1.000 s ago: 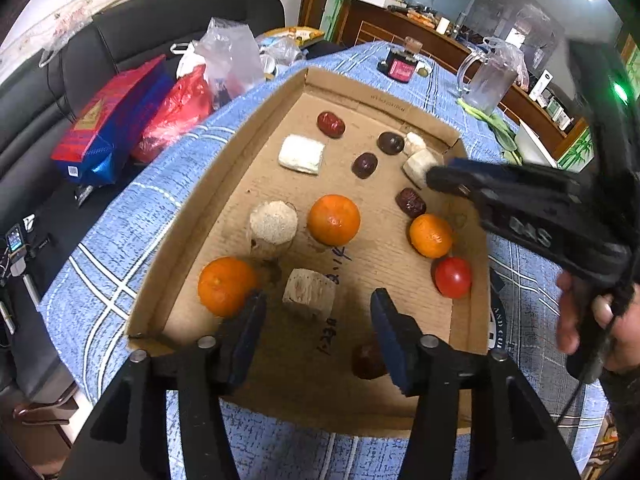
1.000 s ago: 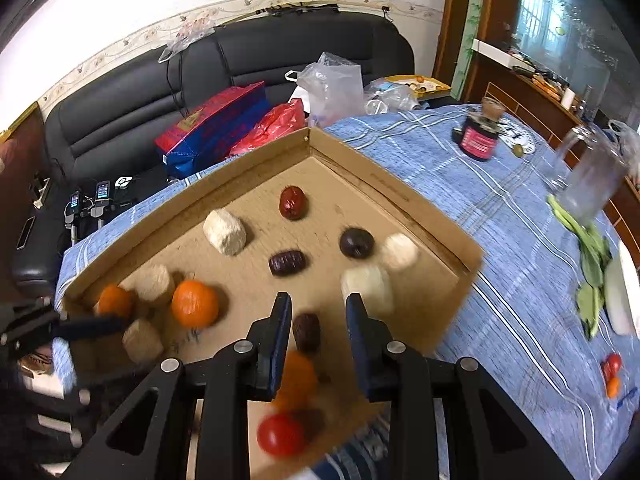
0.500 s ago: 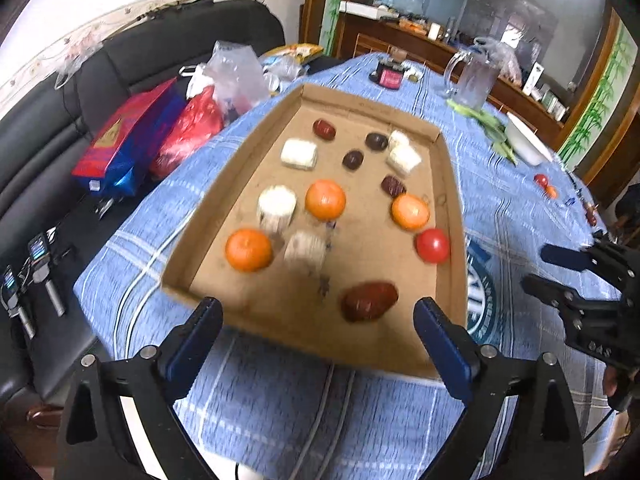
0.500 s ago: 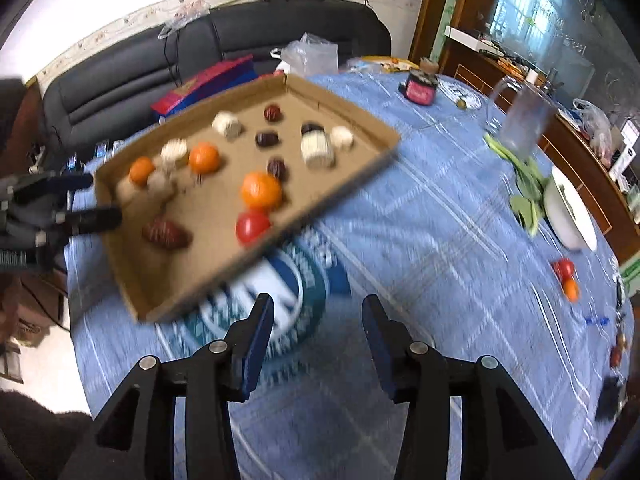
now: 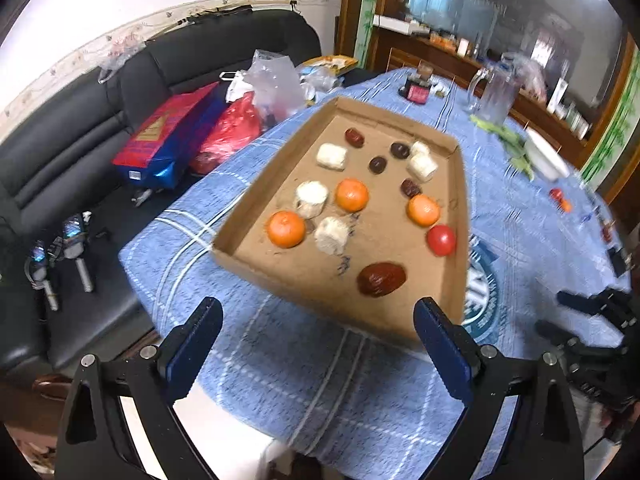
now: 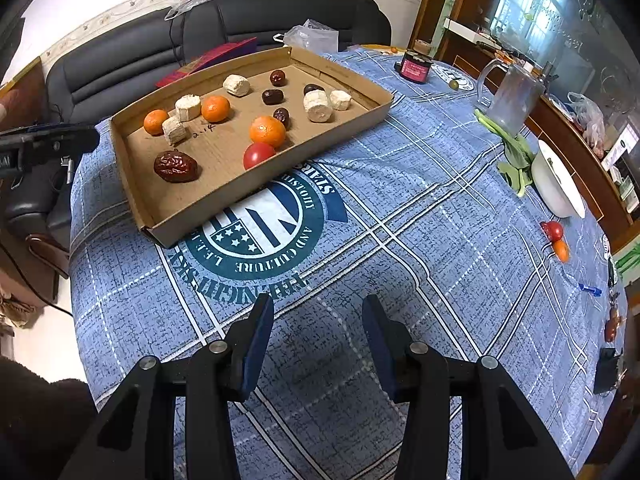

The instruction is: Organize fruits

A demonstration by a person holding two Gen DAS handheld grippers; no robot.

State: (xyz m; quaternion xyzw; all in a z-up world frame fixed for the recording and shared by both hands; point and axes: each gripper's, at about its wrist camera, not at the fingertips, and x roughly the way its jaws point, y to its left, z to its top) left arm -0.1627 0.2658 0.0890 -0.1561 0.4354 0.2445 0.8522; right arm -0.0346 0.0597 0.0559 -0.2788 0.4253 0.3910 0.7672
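Note:
A shallow cardboard tray (image 5: 463, 240) (image 6: 134, 196) lies on the blue tablecloth. It holds three oranges (image 5: 286, 229) (image 6: 267, 131), a red tomato (image 5: 441, 240) (image 6: 258, 155), a large wrinkled red date (image 5: 381, 279) (image 6: 175, 166), several small dark dates (image 5: 377, 164) and several white chunks (image 5: 331, 234). My left gripper (image 5: 316, 332) hangs wide open and empty just in front of the tray's near wall. My right gripper (image 6: 318, 320) is open and empty over bare cloth, right of the tray. Each gripper shows at the edge of the other's view.
A tomato (image 6: 554, 231) and a small orange fruit (image 6: 561, 250) lie on the cloth far right, near a white bowl (image 6: 558, 180), greens (image 6: 516, 160) and a glass pitcher (image 6: 512, 98). A dark jar (image 6: 416, 66) stands behind the tray. A black sofa (image 5: 80, 128) with bags lies beyond the table edge.
Both grippers have pulled back out of the tray. The left jaws spread wide and left the large date on the tray floor. The right gripper swung out over the cloth and widened.

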